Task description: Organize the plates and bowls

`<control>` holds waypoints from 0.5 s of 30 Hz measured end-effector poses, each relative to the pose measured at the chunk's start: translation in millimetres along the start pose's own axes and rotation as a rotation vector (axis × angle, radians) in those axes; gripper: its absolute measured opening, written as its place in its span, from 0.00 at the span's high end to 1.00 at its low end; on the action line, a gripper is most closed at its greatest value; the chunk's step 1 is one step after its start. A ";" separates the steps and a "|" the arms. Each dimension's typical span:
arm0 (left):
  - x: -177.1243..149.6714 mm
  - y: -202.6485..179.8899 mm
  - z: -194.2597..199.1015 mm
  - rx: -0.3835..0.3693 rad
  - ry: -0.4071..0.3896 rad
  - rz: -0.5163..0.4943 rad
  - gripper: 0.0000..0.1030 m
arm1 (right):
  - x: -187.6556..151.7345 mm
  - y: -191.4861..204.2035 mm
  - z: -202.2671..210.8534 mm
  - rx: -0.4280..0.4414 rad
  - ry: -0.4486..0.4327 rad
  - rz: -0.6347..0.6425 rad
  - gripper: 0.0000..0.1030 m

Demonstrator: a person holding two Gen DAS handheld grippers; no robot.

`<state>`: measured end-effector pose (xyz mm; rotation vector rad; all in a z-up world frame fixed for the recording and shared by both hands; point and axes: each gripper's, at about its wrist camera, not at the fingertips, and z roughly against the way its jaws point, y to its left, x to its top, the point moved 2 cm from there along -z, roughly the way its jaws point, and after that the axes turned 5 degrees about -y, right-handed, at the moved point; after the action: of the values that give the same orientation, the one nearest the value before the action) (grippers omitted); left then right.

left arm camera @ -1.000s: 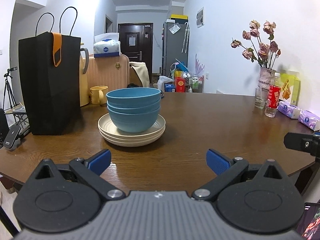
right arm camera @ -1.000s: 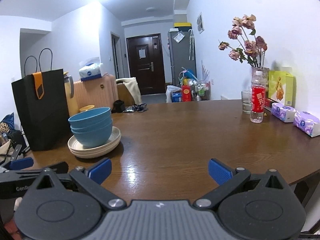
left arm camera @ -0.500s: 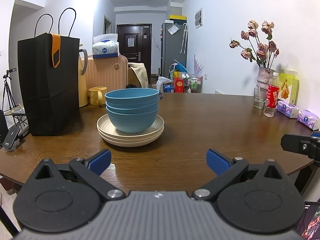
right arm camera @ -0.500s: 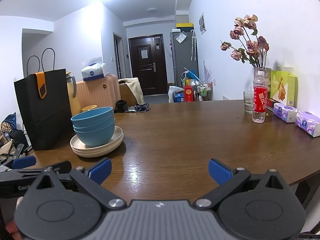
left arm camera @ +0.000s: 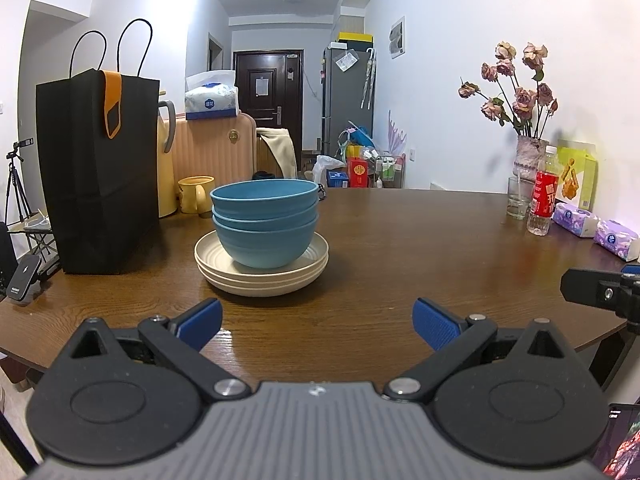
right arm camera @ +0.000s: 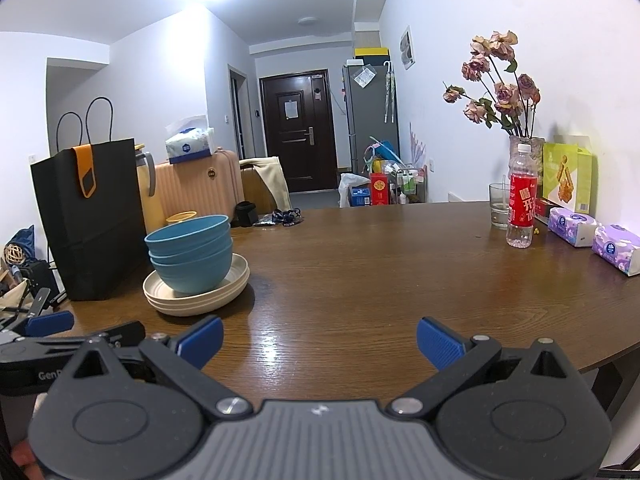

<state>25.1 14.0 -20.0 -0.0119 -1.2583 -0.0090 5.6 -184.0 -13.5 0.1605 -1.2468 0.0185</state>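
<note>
Three blue bowls (left arm camera: 265, 220) (right arm camera: 192, 252) are nested together on a stack of cream plates (left arm camera: 262, 276) (right arm camera: 200, 296), on the left part of the brown table. My left gripper (left arm camera: 318, 322) hovers open just in front of that stack, with nothing between its blue pads. My right gripper (right arm camera: 320, 340) is open too and holds nothing; the stack lies ahead of it to the left. Part of the left gripper (right arm camera: 48, 328) shows at the left edge of the right wrist view.
A black paper bag (left arm camera: 96, 168) stands left of the stack, with a yellow mug (left arm camera: 196, 194) behind. At the far right are a vase of dried roses (right arm camera: 520, 152), a glass (right arm camera: 498, 210), a red-labelled bottle (right arm camera: 522, 204) and tissue packs (right arm camera: 572, 226). Bare table (right arm camera: 380, 264) stretches between.
Both views have shifted slightly; the stack now sits a little nearer the centre in each. Neither gripper's jaws have moved, and the bowls and plates stay put.
</note>
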 end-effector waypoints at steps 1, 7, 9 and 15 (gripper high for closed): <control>0.1 0.2 -0.3 0.000 0.000 0.000 0.00 | 0.0 0.0 0.0 0.000 0.000 0.000 0.00; -0.2 0.3 -0.2 0.001 0.000 0.000 0.00 | 0.0 0.9 -0.1 0.000 0.001 0.000 0.00; -0.4 0.1 -0.1 0.001 -0.001 -0.001 0.00 | -0.1 0.7 0.1 0.000 0.001 0.000 0.00; 1.8 1.2 -0.4 -0.006 0.001 -0.004 0.00 | -0.5 1.8 -0.2 0.001 0.003 -0.001 0.00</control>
<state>26.1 15.2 -18.4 -0.0148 -1.2571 -0.0158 5.5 -182.2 -13.8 0.1613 -1.2440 0.0185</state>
